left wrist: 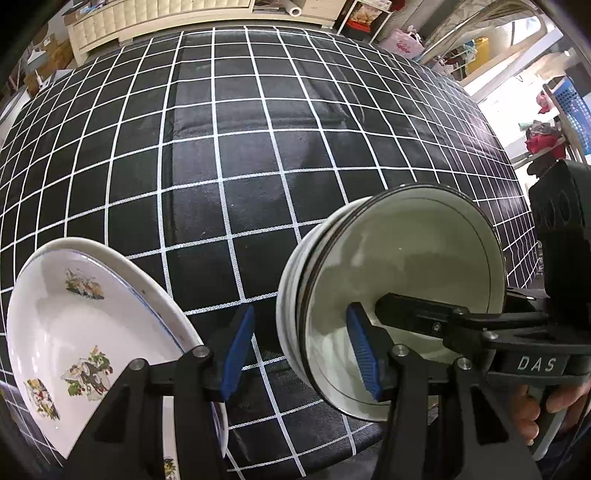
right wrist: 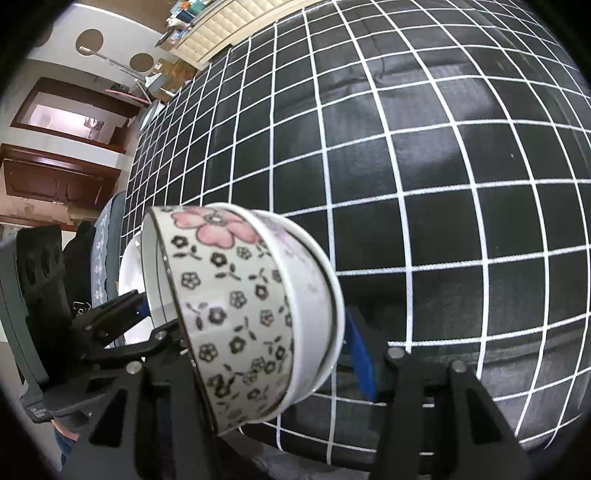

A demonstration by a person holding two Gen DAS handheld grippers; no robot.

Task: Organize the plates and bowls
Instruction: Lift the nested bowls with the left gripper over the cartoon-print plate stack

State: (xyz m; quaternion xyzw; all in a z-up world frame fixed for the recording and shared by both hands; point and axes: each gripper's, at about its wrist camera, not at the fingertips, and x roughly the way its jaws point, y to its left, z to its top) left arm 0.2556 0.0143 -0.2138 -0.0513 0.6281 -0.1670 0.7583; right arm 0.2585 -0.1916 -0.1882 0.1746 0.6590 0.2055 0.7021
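Observation:
In the left wrist view my left gripper [left wrist: 301,354] is open and empty over the checked tablecloth [left wrist: 236,155]. White plates with bird and flower prints [left wrist: 85,325] lie stacked at the lower left, under its left finger. To the right, a stack of nested bowls [left wrist: 402,280] is held tilted, mouth toward the camera, by my right gripper [left wrist: 365,317], one finger inside the rim. In the right wrist view the flowered bowls [right wrist: 251,314] sit sideways between the right gripper's fingers [right wrist: 360,362]. The white plates [right wrist: 131,266] and left gripper [right wrist: 122,306] show behind the bowls.
The black tablecloth with white grid lines [right wrist: 443,184] covers the whole table. A cream cabinet [left wrist: 155,22] stands beyond the far edge. Shelves and a blue basket [left wrist: 570,107] stand off the right side. A wooden cabinet [right wrist: 55,181] is beyond the table's left side.

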